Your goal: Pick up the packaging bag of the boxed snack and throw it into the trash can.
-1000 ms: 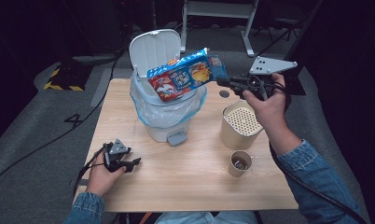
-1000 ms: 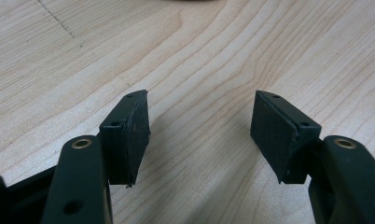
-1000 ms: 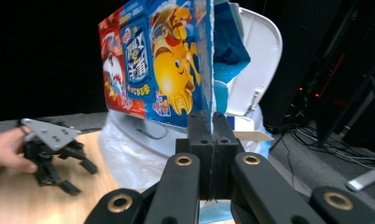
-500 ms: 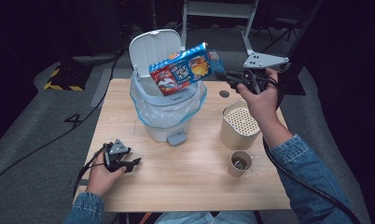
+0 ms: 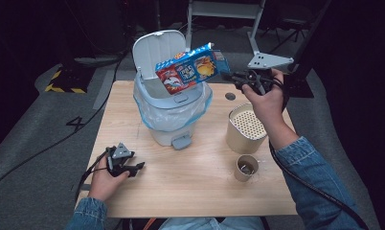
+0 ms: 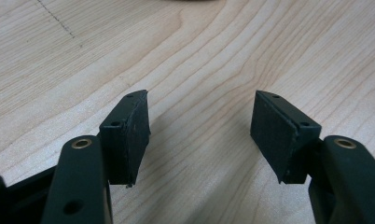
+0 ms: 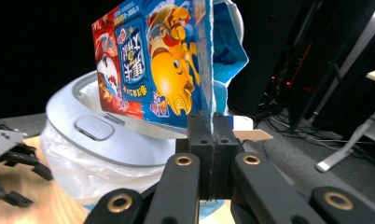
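Snack box point(image 5: 191, 67) hung above the lidded trash bin point(image 5: 171, 112), pinched in the right gripper point(image 5: 232, 75); left gripper point(image 5: 133, 168) rested released on the table point(image 5: 195, 177).

Snack box point(image 7: 153, 65): white Chinese characters on blue (too small to read)

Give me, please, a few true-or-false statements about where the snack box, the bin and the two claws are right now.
1. The right claw is shut on an edge of the snack box. True.
2. The box already lies inside the bin. False: it is held in the air above the bin's open mouth.
3. The bin's lid stands open. True.
4. The left claw grips a paper cup. False: its jaws stand apart over the bare table.
5. The bin has a plastic liner. True.
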Demonstrator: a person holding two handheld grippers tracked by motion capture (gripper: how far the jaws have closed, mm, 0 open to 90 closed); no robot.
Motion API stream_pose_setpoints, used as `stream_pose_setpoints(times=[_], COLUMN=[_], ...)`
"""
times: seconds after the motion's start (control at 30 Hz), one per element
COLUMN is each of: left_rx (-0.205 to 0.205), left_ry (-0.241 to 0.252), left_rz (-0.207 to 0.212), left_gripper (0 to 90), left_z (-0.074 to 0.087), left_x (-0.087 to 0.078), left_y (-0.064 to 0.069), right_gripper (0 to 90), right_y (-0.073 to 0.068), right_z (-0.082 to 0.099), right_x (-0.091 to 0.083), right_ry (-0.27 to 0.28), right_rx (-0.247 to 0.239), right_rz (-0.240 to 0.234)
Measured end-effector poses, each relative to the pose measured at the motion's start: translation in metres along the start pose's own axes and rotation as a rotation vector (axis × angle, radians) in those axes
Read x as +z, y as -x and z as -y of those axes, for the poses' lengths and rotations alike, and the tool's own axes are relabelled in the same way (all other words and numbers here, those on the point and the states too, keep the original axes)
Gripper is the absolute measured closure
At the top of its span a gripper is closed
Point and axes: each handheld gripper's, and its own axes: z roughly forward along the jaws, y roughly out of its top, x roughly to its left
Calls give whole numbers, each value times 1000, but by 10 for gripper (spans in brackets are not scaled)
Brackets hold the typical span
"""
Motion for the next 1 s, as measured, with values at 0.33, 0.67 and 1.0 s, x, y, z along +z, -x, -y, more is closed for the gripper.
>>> stream_pose_setpoints(times=[0.33, 0.67, 1.0], left_rx=[-4, -4, -1], left_ry=[1, 2, 1], left_rz=[1, 0, 1], left_gripper=[378, 378, 377], left_z=[0, 0, 0], left_x=[0, 0, 0], left_y=[0, 0, 0], right_gripper=[895, 867, 582], right_y=[-11, -21, -28], right_z=[-2, -4, -1], right_x=[14, 27, 39], right_ry=[-54, -53, -17], right_rx=[-91, -106, -86], right_rz=[2, -26, -33])
